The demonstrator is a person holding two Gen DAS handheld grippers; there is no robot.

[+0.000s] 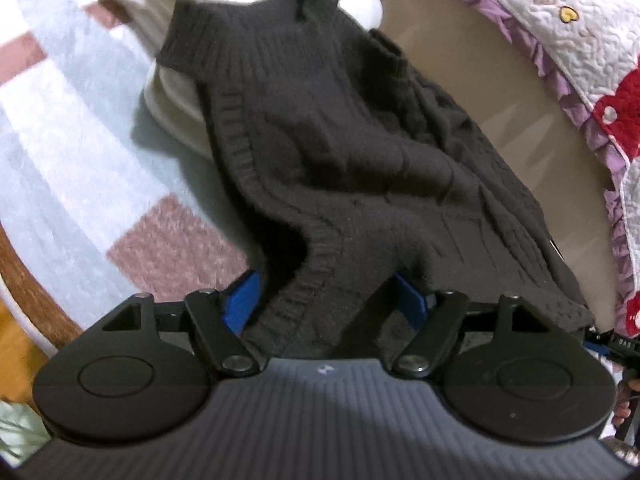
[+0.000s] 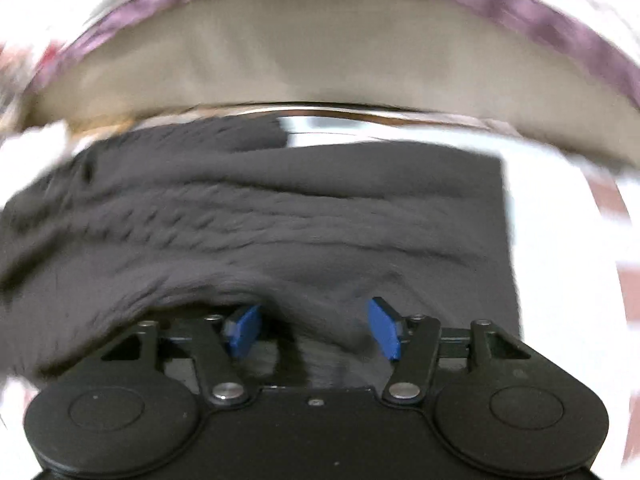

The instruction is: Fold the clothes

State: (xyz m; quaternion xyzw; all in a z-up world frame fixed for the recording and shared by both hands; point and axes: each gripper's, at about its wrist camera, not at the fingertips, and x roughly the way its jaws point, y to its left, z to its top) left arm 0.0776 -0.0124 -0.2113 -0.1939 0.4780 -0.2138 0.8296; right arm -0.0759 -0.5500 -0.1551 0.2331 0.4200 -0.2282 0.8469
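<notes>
Sweater (image 1: 320, 152), dark grey cable knit, lies spread over a checked blanket (image 1: 80, 152) of pale blue and dusty pink, its ribbed collar end resting on a folded white garment (image 1: 176, 92). Nearest the camera, the sweater's ribbed edge runs between the blue pads of the left tongs (image 1: 324, 300), whose jaws stand apart. The right tongs (image 2: 316, 326) likewise gape, with sweater fabric bunched between them. Beyond the sweater lies a purple-frilled quilt (image 1: 560, 40).

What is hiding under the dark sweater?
White folded cloth peeks out from under the dark sweater at its far end, resting on a checked blanket. How far the white cloth reaches underneath is covered.
</notes>
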